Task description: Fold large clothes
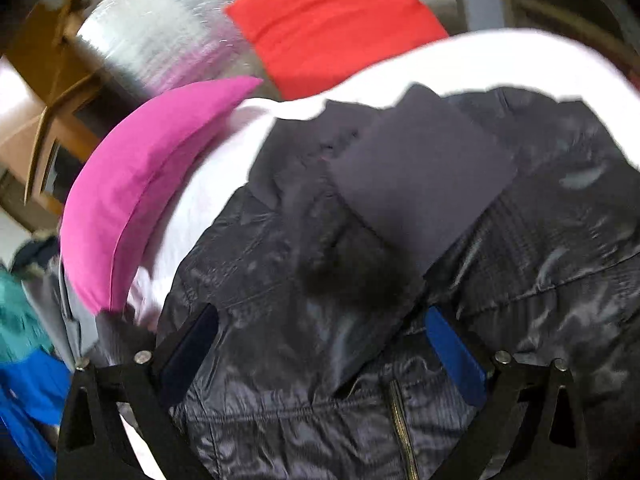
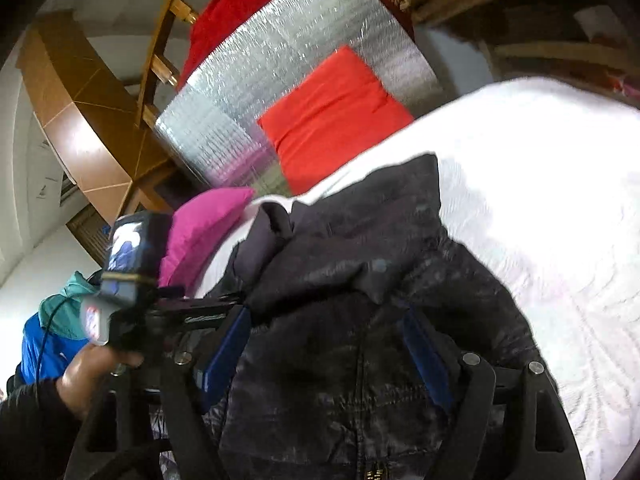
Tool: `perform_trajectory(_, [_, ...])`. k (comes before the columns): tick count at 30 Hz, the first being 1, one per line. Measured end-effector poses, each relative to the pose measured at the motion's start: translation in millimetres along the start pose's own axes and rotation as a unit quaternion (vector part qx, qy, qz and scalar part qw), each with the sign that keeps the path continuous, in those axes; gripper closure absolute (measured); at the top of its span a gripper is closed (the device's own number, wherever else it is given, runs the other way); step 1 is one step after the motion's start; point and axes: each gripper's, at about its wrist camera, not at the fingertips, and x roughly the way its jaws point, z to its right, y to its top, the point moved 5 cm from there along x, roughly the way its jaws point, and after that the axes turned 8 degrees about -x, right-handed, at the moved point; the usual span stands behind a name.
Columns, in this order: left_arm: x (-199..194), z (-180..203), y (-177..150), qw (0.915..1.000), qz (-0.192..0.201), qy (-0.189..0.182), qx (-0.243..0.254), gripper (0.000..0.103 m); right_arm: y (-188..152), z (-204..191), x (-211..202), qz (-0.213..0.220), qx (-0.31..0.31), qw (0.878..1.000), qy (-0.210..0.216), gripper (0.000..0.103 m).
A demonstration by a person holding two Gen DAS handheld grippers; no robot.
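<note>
A shiny black padded jacket [image 1: 400, 248] with a front zipper lies on the white bed [image 1: 500, 60]. A matte dark cuff or collar panel [image 1: 420, 176] lies on top of it. My left gripper [image 1: 320, 320] hovers over the jacket with its blue-padded jaws wide apart and nothing between them. In the right wrist view the same jacket [image 2: 360, 288] fills the middle. My right gripper [image 2: 326, 320] is open over the jacket, near its zipper. The left gripper's body [image 2: 132, 276], held by a hand, shows at the left of that view.
A pink pillow [image 1: 140, 200] lies at the bed's left side and a red pillow [image 1: 332, 20] leans on a silver foil panel [image 1: 160, 20] at the head. Blue and teal clothing [image 1: 24, 360] sits left of the bed. A wooden frame [image 2: 92, 120] stands behind.
</note>
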Motion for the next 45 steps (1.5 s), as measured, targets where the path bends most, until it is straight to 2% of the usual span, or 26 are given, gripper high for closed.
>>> perform_trajectory(1, [0,3,1,0.9999,0.006,0.007,0.013,0.006,-1,0,1,0.001,0.001,1.0,0.001,0.022])
perform_trajectory(2, [0,3,2,0.9997,0.012,0.014,0.017,0.017,-1,-1,-1,0.003,0.0,1.0,0.003,0.022])
perform_trajectory(3, [0,-1,4,0.9999,0.009,0.005,0.005,0.024,-1,-2,0,0.005,-0.002,1.0,0.003,0.022])
perform_trajectory(5, [-1,-14,7,0.9982,0.001,-0.033,-0.05,0.067,-2,-4,1,0.005,-0.006,1.0,0.003,0.022])
perform_trajectory(6, [-2,-27,7,0.9946,0.002,-0.049,-0.091,0.075,-3,-4,2,0.004,-0.007,1.0,0.002,0.022])
perform_trajectory(7, [-4,-40,5,0.9901,0.012,-0.057,-0.128,0.077,-4,-5,1,0.004,-0.007,1.0,0.001,0.022])
perform_trajectory(9, [-6,-69,-7,0.9723,0.033,-0.087,-0.214,0.081,-3,-4,1,0.006,-0.005,1.0,0.001,0.022])
perform_trajectory(10, [-2,-84,-19,0.9569,0.029,-0.118,-0.264,0.081,-3,-4,1,0.006,-0.005,1.0,0.001,0.022])
perform_trajectory(12, [9,-103,-42,0.934,0.011,-0.132,-0.332,0.081,-4,-3,2,0.005,-0.004,1.0,0.001,0.022])
perform_trajectory(15, [36,-122,-71,0.9066,-0.031,-0.147,-0.395,0.081,-5,-2,5,0.0,-0.003,1.0,-0.001,0.022])
perform_trajectory(16, [43,-127,-78,0.9009,-0.039,-0.147,-0.406,0.081,-6,-2,5,-0.002,-0.002,1.0,-0.002,0.022])
perform_trajectory(19, [52,-136,-88,0.8933,-0.045,-0.152,-0.42,0.081,-6,0,8,-0.007,-0.001,1.0,-0.003,0.022])
perform_trajectory(21, [53,-140,-90,0.8899,-0.046,-0.162,-0.424,0.074,-8,0,10,-0.011,-0.001,1.0,-0.004,0.022])
perform_trajectory(23, [51,-144,-91,0.8837,-0.049,-0.169,-0.434,0.045,-9,0,12,-0.014,-0.002,1.0,-0.005,0.022])
perform_trajectory(24, [49,-146,-92,0.8788,-0.048,-0.172,-0.442,0.039,-10,1,12,-0.014,-0.002,1.0,-0.005,0.022])
perform_trajectory(25, [49,-150,-92,0.8721,-0.044,-0.177,-0.454,0.033,-10,1,12,-0.015,-0.002,1.0,-0.005,0.022])
perform_trajectory(28, [52,-161,-94,0.8437,-0.045,-0.212,-0.491,0.03,-10,1,12,-0.015,-0.003,1.0,-0.005,0.022])
perform_trajectory(32, [63,-165,-94,0.8133,-0.066,-0.244,-0.524,0.029,-10,0,13,-0.016,-0.005,1.0,-0.004,0.022])
perform_trajectory(34, [65,-164,-95,0.7949,-0.069,-0.261,-0.543,0.029,-10,-1,13,-0.016,-0.004,1.0,-0.004,0.022])
perform_trajectory(36, [61,-162,-99,0.7835,-0.074,-0.276,-0.552,0.029,-10,-1,14,-0.017,-0.004,1.0,-0.003,0.022])
perform_trajectory(37, [57,-163,-101,0.7744,-0.072,-0.29,-0.558,0.029,-10,-1,14,-0.017,-0.004,1.0,-0.003,0.022])
perform_trajectory(38, [52,-164,-103,0.7688,-0.062,-0.298,-0.562,0.029,-10,-1,14,-0.017,-0.003,1.0,-0.002,0.022])
perform_trajectory(41, [48,-165,-93,0.7706,-0.052,-0.296,-0.562,0.026,-10,-2,16,-0.02,-0.007,1.0,-0.001,0.022])
perform_trajectory(43, [56,-163,-80,0.7785,-0.056,-0.293,-0.552,0.024,-11,-3,16,-0.019,-0.009,1.0,-0.001,0.022])
perform_trajectory(44, [60,-163,-77,0.7799,-0.062,-0.288,-0.552,0.024,-11,-3,16,-0.02,-0.009,1.0,-0.002,0.022])
perform_trajectory(45, [66,-164,-75,0.7761,-0.064,-0.282,-0.56,0.024,-11,-3,17,-0.02,-0.009,1.0,-0.002,0.022])
